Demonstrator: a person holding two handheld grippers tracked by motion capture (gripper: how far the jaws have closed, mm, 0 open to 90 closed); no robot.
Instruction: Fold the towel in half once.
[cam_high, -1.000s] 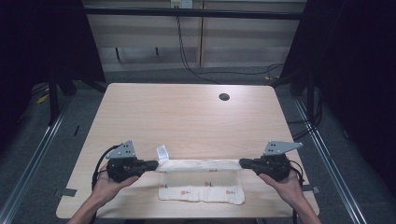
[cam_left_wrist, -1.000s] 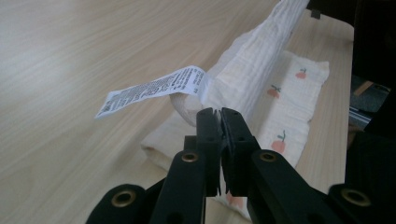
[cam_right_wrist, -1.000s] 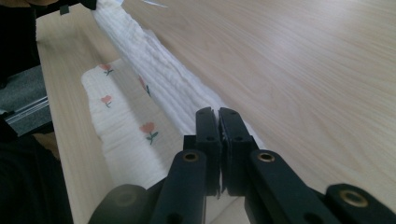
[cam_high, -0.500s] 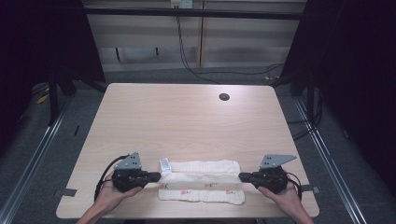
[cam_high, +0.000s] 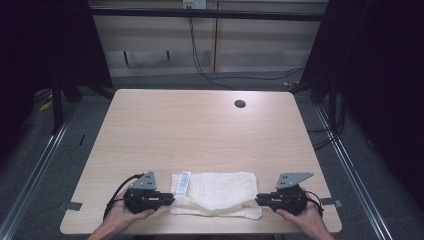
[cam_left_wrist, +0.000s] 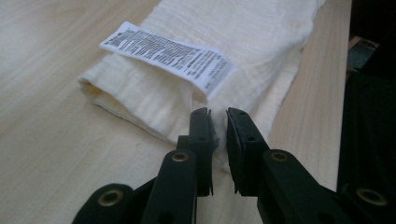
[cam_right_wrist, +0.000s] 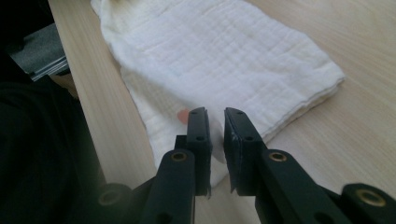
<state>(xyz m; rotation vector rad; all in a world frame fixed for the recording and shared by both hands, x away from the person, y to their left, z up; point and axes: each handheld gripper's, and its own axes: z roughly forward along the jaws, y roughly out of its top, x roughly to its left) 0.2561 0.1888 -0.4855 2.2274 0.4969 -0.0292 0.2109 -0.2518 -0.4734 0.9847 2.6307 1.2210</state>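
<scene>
While both tools are pulling back toward the worktop's (cam_high: 200, 130) near edge, the cloth (cam_high: 215, 192) is lying folded there; left tool (cam_high: 167, 199) and right tool (cam_high: 260, 200) are each pinching a near corner, so the fold is probably finishing.

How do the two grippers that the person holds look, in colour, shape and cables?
Both the left gripper and the right gripper are black, each with two flat, narrow jaws held on by brass-coloured rivets. A grey three-cornered plate sits on top of each one. A black cable loops out behind the left gripper. The forearms are bare; no sleeve reaches the wrists.
</scene>
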